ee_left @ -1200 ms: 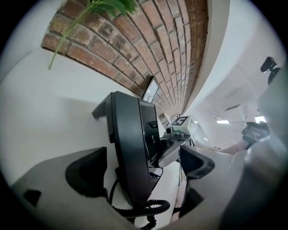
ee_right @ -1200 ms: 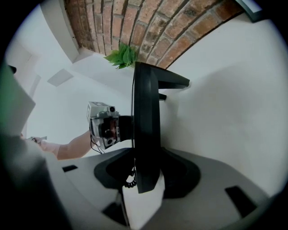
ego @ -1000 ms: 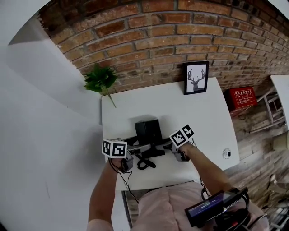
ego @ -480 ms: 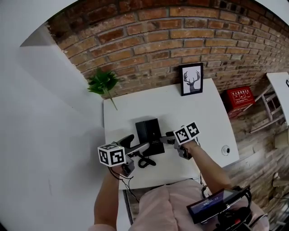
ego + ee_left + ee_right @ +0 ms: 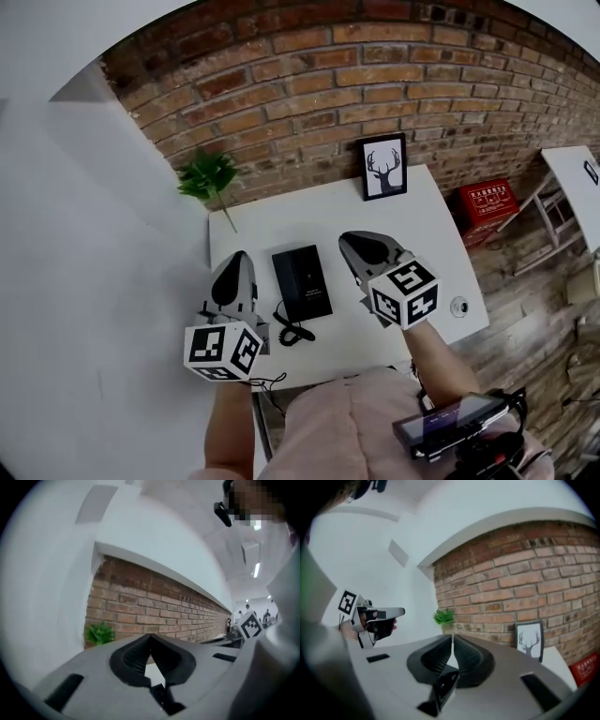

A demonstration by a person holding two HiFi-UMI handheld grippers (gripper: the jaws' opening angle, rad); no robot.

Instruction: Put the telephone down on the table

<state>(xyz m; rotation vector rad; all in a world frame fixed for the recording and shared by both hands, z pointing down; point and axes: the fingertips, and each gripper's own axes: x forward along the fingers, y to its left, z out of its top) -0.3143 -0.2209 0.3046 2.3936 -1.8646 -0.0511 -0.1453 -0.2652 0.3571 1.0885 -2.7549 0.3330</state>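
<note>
Telephone (image 5: 302,279) flat on table (image 5: 412,225), black, near the middle, touched by neither gripper. Coiled cord (image 5: 292,330) at 6 o'clock from it, lying on the tabletop close to the front edge.

Left gripper (image 5: 236,264) at 9 o'clock from the telephone, held up off the table, marker cube nearest the head camera. Jaws pressed together, tips meeting, nothing pinched.

Right gripper (image 5: 354,244) at 3 o'clock from the telephone, likewise lifted clear of the table, cube toward the camera. Jaws just closed in, now together but for a hairline slit, nothing between them.

Plant (image 5: 208,176) at 10 o'clock from the telephone, by the table's back corner. Framed deer picture (image 5: 382,167) at 1 o'clock, upright at the back edge against brick wall (image 5: 309,84). Red box (image 5: 487,202) at 3 o'clock from the picture, off the table, low by the wall.
</note>
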